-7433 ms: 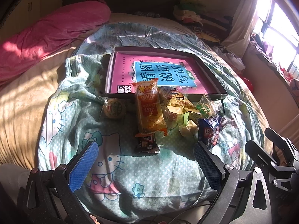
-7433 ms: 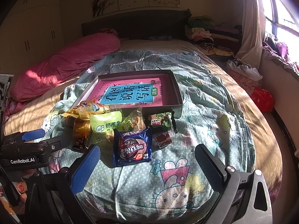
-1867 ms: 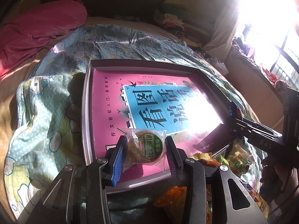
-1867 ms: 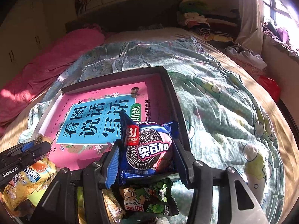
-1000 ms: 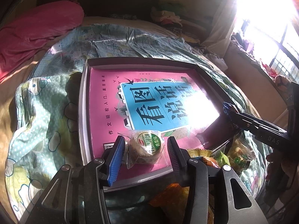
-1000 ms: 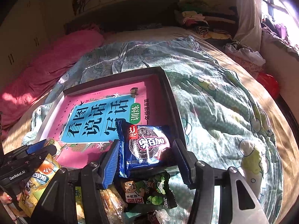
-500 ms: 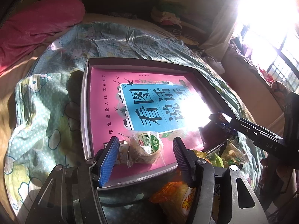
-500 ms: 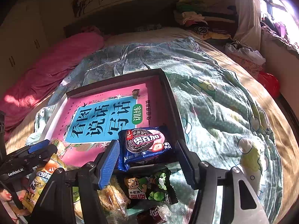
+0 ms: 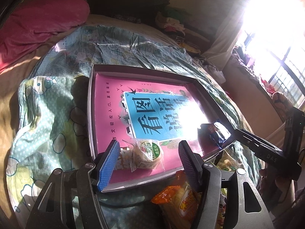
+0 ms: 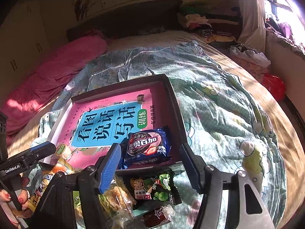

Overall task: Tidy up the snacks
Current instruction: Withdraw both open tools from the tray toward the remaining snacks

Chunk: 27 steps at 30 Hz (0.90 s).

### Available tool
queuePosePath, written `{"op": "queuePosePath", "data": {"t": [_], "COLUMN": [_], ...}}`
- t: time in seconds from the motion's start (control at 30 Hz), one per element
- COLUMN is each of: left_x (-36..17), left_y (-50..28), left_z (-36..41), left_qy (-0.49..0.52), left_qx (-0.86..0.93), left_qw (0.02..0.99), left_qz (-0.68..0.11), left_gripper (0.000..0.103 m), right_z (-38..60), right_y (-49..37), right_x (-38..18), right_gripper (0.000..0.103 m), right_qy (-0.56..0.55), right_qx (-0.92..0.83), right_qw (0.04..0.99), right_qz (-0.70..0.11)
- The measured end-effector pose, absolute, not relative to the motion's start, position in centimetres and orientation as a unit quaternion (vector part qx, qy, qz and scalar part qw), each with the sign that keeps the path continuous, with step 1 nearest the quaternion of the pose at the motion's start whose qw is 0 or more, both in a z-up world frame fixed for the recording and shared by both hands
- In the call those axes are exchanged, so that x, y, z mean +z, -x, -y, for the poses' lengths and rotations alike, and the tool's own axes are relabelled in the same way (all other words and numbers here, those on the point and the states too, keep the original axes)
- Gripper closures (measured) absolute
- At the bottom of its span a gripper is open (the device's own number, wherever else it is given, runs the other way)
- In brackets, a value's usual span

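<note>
- Blue cookie pack (image 10: 147, 146) lies flat in tray (image 10: 176, 105), right near corner, between wide-open right gripper (image 10: 150, 165) fingers, untouched.
- Left gripper (image 9: 147, 159) also open, empty; wrapped round cake (image 9: 147, 154) between its fingers, left near corner.
- Loose snacks (image 10: 152, 189) sit just below the tray edge, nearest the right gripper.

- My left gripper (image 9: 149, 156) has let go of the round wrapped cake (image 9: 147, 154); it now lies loose in the tray (image 9: 91, 103) at the 6 o'clock edge.
- My right gripper (image 10: 150, 159) has spread off the blue cookie pack (image 10: 148, 146), which now lies flat in the tray's 5 o'clock corner.
</note>
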<state>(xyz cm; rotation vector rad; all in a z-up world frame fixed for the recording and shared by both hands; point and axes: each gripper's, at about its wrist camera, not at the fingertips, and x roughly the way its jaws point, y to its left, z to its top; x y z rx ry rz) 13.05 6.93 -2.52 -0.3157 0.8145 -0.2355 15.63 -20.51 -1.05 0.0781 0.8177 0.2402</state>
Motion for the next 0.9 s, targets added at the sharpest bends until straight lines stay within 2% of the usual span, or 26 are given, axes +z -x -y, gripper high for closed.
{"op": "queuePosePath", "data": {"t": [0.53, 0.9], "left_x": [-0.9, 0.7], "left_y": [-11.5, -9.4], "left_z": [-7.8, -6.4], "left_qy": [0.190, 0.149], "left_qx": [-0.131, -0.133], "left_qw": [0.895, 0.911], "left_qz": [-0.381, -0.361], "left_gripper": [0.028, 0.028], "right_z": [20.4, 19.8], "right_y": [-14.4, -13.0], "right_x": [0.3, 0.9], "right_gripper": [0.037, 0.037], "right_qy": [-0.032, -0.024], "right_qx": [0.124, 0.140], "right_qw": [0.916, 0.916], "right_qz": [-0.381, -0.375]}}
